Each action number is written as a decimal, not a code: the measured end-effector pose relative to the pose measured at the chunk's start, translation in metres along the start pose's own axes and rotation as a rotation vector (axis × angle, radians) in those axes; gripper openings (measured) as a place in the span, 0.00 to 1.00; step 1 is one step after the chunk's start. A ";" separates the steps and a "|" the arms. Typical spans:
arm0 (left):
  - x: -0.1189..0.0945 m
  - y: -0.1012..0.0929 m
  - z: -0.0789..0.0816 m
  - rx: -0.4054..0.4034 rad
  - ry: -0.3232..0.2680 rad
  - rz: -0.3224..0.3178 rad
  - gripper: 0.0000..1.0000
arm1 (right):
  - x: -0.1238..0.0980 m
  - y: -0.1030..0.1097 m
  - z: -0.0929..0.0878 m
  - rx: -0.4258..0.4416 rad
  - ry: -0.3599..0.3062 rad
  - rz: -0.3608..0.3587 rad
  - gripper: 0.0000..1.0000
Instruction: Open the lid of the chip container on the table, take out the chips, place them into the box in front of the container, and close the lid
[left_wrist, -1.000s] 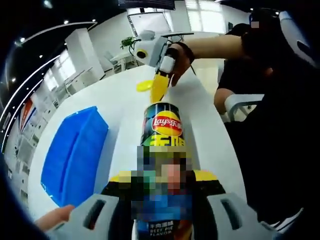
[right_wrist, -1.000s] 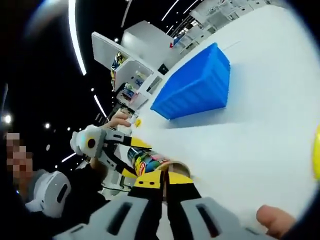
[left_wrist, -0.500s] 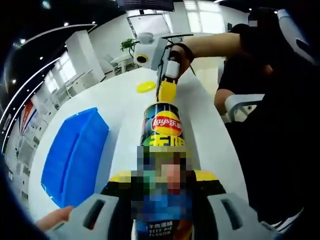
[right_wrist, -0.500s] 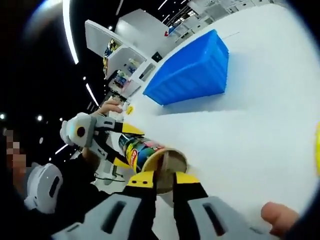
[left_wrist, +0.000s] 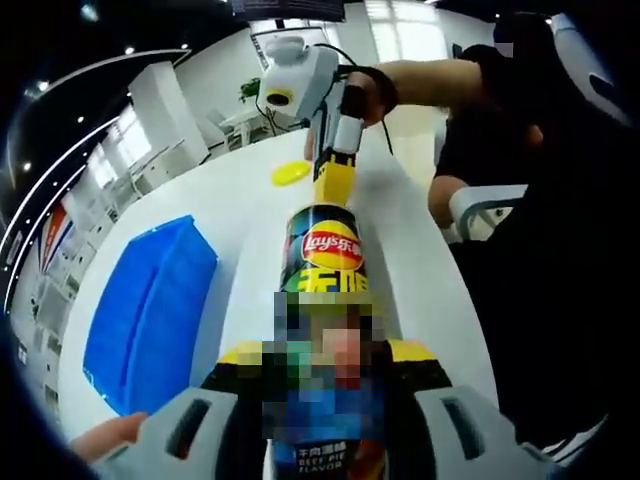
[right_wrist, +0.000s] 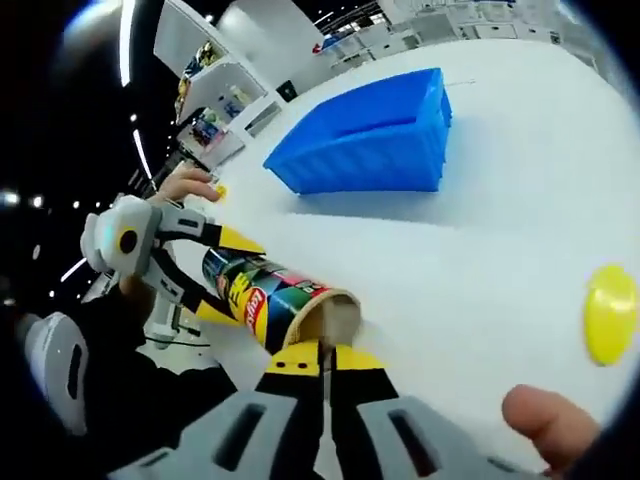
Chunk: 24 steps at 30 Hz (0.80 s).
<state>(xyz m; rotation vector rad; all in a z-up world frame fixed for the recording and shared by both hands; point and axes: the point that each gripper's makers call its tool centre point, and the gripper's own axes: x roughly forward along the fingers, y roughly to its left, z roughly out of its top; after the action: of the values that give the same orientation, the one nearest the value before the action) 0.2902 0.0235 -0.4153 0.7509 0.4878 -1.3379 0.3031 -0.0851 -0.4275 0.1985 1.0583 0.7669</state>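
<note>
Two claws work together: our left claw (left_wrist: 325, 375) clamps the Lay's chip can (left_wrist: 323, 255) steady while our right claw (right_wrist: 322, 365), jaws nearly together, hovers at its open mouth; yellow lid (right_wrist: 610, 312) lies aside, blue box (right_wrist: 370, 135) beyond.

On the surface (left_wrist: 250, 200), the box (left_wrist: 150, 305) lies left of the chip container (left_wrist: 325, 250); the lid (left_wrist: 291, 173) lies farther off.

The chip container (left_wrist: 324, 250) has a glossy printed wrap. The blue box (right_wrist: 368, 135) looks like matt plastic. The white table (right_wrist: 520, 210) is smooth.
</note>
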 end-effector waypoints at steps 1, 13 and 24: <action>0.000 0.000 0.000 -0.002 -0.002 0.000 0.43 | -0.006 -0.005 0.000 0.007 -0.005 -0.019 0.00; -0.002 0.004 -0.004 -0.016 0.016 0.013 0.43 | -0.042 -0.056 -0.009 0.060 -0.082 -0.101 0.00; -0.002 0.003 -0.005 -0.007 0.022 0.018 0.43 | -0.053 -0.055 0.012 -0.041 -0.269 -0.098 0.07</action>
<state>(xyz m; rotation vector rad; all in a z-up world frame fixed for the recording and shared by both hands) 0.2936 0.0286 -0.4165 0.7635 0.5021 -1.3117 0.3250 -0.1575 -0.4111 0.2070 0.7916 0.6525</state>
